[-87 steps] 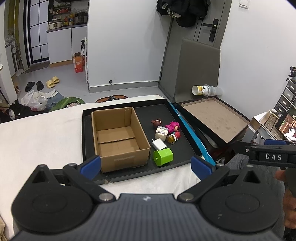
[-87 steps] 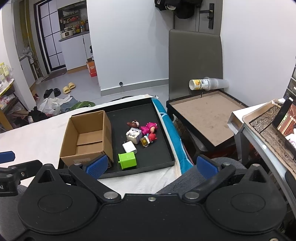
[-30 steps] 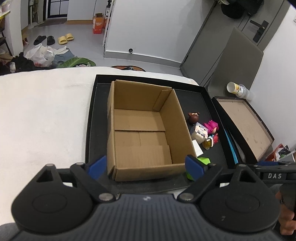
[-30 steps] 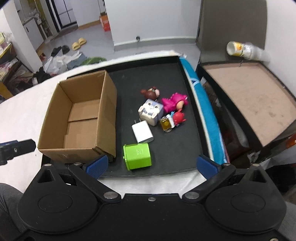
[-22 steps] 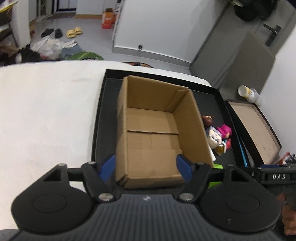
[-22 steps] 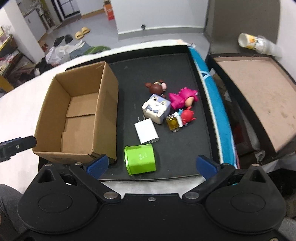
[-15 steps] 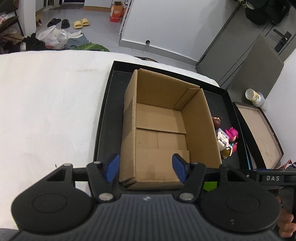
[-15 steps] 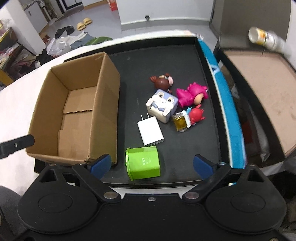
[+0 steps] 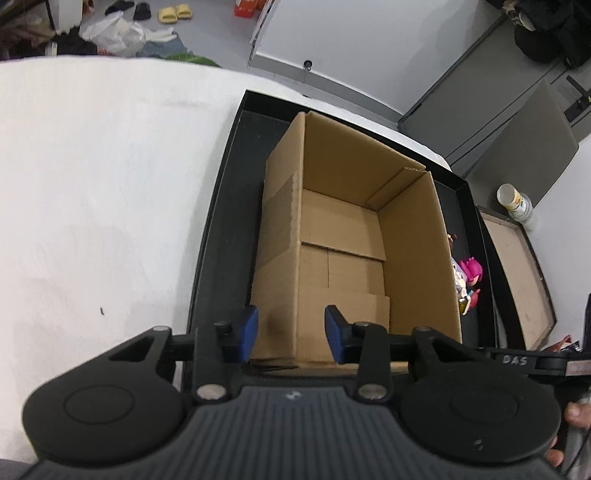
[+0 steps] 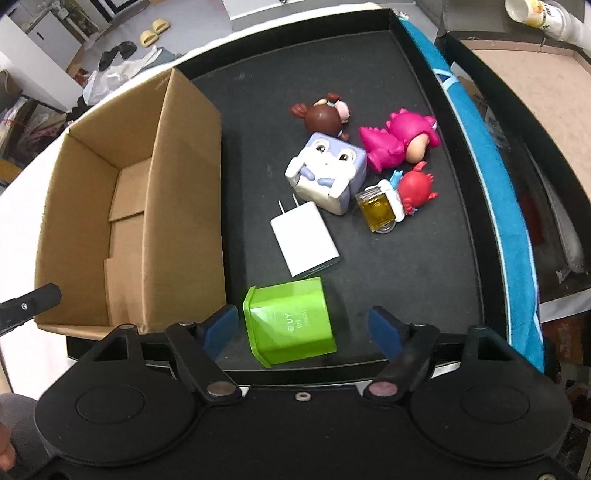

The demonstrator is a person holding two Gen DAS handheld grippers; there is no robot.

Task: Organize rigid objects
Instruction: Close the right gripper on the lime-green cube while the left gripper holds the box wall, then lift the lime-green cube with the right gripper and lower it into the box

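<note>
A black tray [image 10: 458,192] lies on a white-covered worktop [image 9: 103,192], holding an open cardboard box [image 9: 347,236] on its left side and a cluster of small items on its right; the left tool [image 9: 291,332] sits low at the box's near left corner, its blue pads [image 9: 248,328] straddling that corner, one outside the left wall and one over the inside, with a gap visible on both sides, so it is parted and gripping nothing; the right tool [image 10: 303,326] hovers at the tray's near edge with its pads spread wide either side of a green block [image 10: 290,326], the left pad just beside the block, the right pad well apart from it, nothing held; just beyond the block lies a white charger [image 10: 304,243], prongs pointing away; farther on, a pale cube toy [image 10: 327,177] touches the charger's far end; a brown-haired doll [image 10: 323,116] lies beyond the cube, a pink dinosaur figure [image 10: 397,142] to its right, and a red figure [image 10: 415,190] with a yellow mug [image 10: 376,212] near that; a blue strip [image 10: 491,192] runs along the tray's right edge; to the far right, a second shallow tray [image 9: 517,280] with a brown base carries a tipped cup [image 10: 535,16] at its far rim; the box is empty inside.
</note>
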